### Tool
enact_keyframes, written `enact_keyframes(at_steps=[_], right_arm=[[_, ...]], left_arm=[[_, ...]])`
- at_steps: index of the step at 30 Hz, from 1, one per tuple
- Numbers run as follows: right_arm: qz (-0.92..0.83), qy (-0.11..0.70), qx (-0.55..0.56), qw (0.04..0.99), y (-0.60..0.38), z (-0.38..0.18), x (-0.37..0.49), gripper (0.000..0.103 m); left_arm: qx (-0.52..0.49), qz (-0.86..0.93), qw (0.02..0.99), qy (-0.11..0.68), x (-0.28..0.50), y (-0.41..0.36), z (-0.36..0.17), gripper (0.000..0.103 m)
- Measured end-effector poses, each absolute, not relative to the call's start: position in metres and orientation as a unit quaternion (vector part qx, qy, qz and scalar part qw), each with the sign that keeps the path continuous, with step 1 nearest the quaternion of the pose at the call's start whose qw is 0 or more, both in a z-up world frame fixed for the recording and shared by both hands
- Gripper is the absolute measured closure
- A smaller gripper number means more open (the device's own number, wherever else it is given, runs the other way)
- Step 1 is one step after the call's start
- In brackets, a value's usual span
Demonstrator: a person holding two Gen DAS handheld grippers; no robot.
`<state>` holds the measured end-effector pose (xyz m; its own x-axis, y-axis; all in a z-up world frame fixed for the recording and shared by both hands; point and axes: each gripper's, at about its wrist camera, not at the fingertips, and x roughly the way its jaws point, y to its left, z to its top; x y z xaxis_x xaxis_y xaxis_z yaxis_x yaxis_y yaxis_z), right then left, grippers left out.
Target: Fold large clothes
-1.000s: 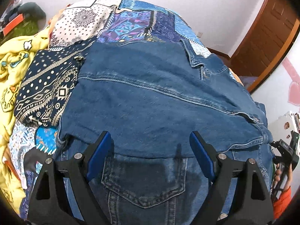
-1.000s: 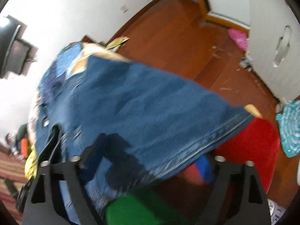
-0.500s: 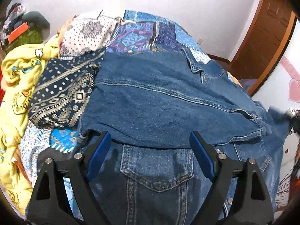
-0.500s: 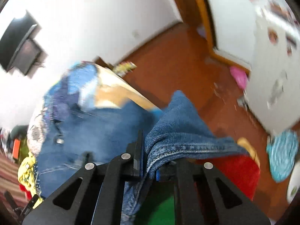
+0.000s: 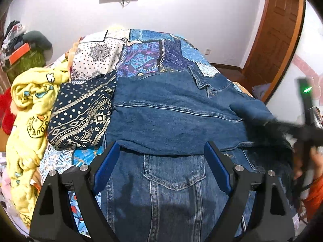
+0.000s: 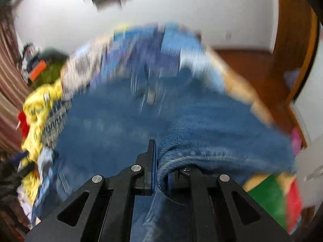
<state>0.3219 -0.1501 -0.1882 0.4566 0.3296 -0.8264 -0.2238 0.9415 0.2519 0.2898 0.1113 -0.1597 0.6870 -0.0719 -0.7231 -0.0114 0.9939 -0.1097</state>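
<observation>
A blue denim jacket (image 5: 173,117) lies spread on the bed, one part folded over its lower half with the chest pocket (image 5: 174,171) showing. My left gripper (image 5: 161,167) is open and empty, hovering just above the pocket area. My right gripper (image 6: 160,173) is shut on a bunched fold of the denim jacket (image 6: 212,141) and holds it lifted at the jacket's right side. It shows blurred at the right edge of the left wrist view (image 5: 290,133). The right wrist view is motion-blurred.
A patchwork bedspread (image 5: 153,54) covers the bed. A folded navy patterned garment (image 5: 80,117) and a yellow blanket (image 5: 30,104) lie left of the jacket. A wooden door (image 5: 278,30) and wooden floor (image 6: 252,64) are to the right. Red and green items (image 6: 278,199) sit beside the bed.
My right gripper closed on the jacket's right edge and swung it up and in over the bed. My left gripper stayed open and drew back and up.
</observation>
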Motion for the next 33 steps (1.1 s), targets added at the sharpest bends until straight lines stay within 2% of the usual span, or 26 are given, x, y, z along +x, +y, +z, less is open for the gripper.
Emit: enact_keyframes(at_steps=[3, 5, 6, 8, 11, 18, 20, 22, 26, 33], right_arm=[[0.158, 0.529, 0.057, 0.832, -0.154, -0.206, 0.323, 0.089], [0.173, 0.545, 0.069, 0.817, -0.161, -0.207, 0.322, 0.083], [0.182, 0.548, 0.076, 0.813, -0.162, -0.204, 0.318, 0.079], [0.203, 0.551, 0.091, 0.804, -0.174, -0.197, 0.308, 0.056], [0.217, 0.536, 0.097, 0.810, -0.192, -0.183, 0.291, 0.046], [0.174, 0.485, 0.111, 0.850, -0.240, -0.166, 0.274, 0.041], [0.147, 0.473, 0.113, 0.862, -0.255, -0.163, 0.272, 0.034], [0.118, 0.461, 0.104, 0.873, -0.267, -0.164, 0.271, 0.032], [0.090, 0.462, 0.106, 0.876, -0.287, -0.175, 0.270, 0.032], [0.083, 0.496, 0.132, 0.854, -0.296, -0.211, 0.279, 0.032]], left_arm=[[-0.039, -0.022, 0.917, 0.396, 0.287, 0.105, -0.157, 0.017], [-0.030, -0.028, 0.917, 0.397, 0.290, 0.097, -0.154, 0.017], [-0.026, -0.030, 0.917, 0.397, 0.292, 0.092, -0.152, 0.017], [-0.014, -0.039, 0.918, 0.394, 0.298, 0.078, -0.147, 0.017], [-0.001, -0.063, 0.920, 0.387, 0.307, 0.052, -0.135, 0.017], [0.049, -0.133, 0.914, 0.380, 0.340, -0.030, -0.113, 0.017], [0.077, -0.152, 0.910, 0.379, 0.349, -0.058, -0.113, 0.016], [0.104, -0.172, 0.903, 0.381, 0.356, -0.086, -0.116, 0.016], [0.171, -0.203, 0.881, 0.393, 0.371, -0.144, -0.139, 0.016], [0.234, -0.235, 0.838, 0.433, 0.391, -0.195, -0.196, 0.017]])
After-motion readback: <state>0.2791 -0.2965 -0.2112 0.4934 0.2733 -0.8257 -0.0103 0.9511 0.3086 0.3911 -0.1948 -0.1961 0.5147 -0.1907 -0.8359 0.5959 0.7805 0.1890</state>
